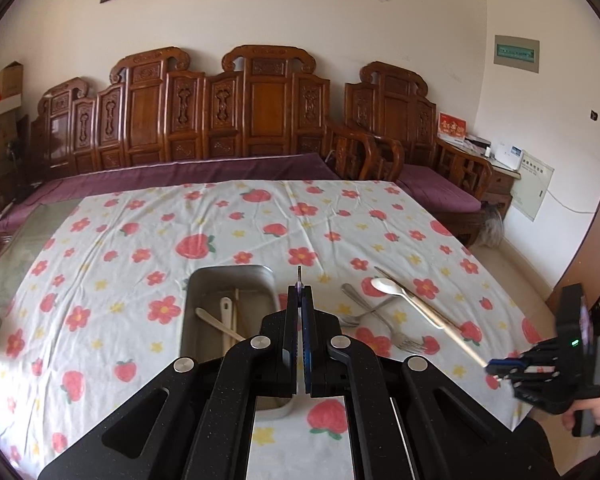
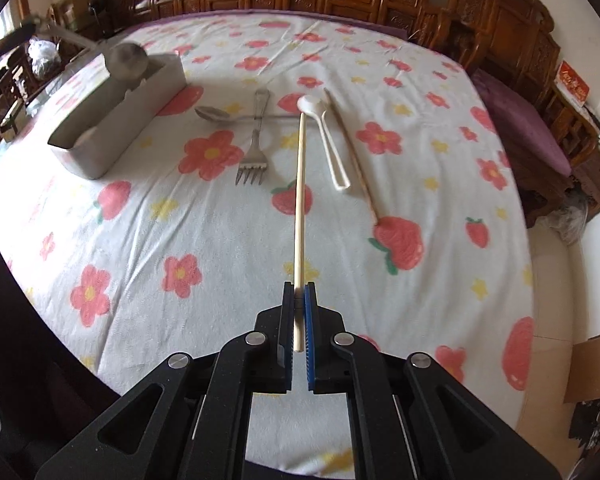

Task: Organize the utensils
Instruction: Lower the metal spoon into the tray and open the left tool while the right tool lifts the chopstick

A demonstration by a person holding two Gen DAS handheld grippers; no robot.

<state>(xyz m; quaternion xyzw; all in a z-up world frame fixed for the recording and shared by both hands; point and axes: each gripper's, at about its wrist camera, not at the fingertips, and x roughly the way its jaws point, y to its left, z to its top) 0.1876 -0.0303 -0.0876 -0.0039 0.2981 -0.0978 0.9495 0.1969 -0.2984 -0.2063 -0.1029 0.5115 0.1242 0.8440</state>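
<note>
Left wrist view: my left tongs (image 1: 300, 292) are pressed together on the thin handle of a metal spoon (image 2: 127, 61), seen edge-on between the pads. From my right wrist view that spoon's bowl hangs over the far end of the grey tray (image 2: 100, 128), blurred. The tray (image 1: 192, 300) sits on the flowered cloth (image 1: 140, 240) toward the near edge of the table, and holds a pale spoon (image 1: 214, 322) and light sticks (image 1: 236, 312); I cannot tell how many.

Right of the tray, on the cloth, a steel spoon (image 2: 214, 115) and a fork (image 2: 255, 144) lie crossed, the fork's tines pointing at the near edge. Next comes a white ceramic spoon (image 2: 326, 136), bowl toward the far edge, and just beside it on the right a single chopstick (image 2: 352, 156) flat on the cloth.

My right tongs (image 2: 299, 292) pinch the near end of a second light chopstick (image 2: 300, 200), which runs straight ahead above the cloth, its far tip near the white spoon's bowl. In the left view those tongs (image 1: 490, 370) are at the table's right edge, held in my hand (image 1: 598, 408).
</note>
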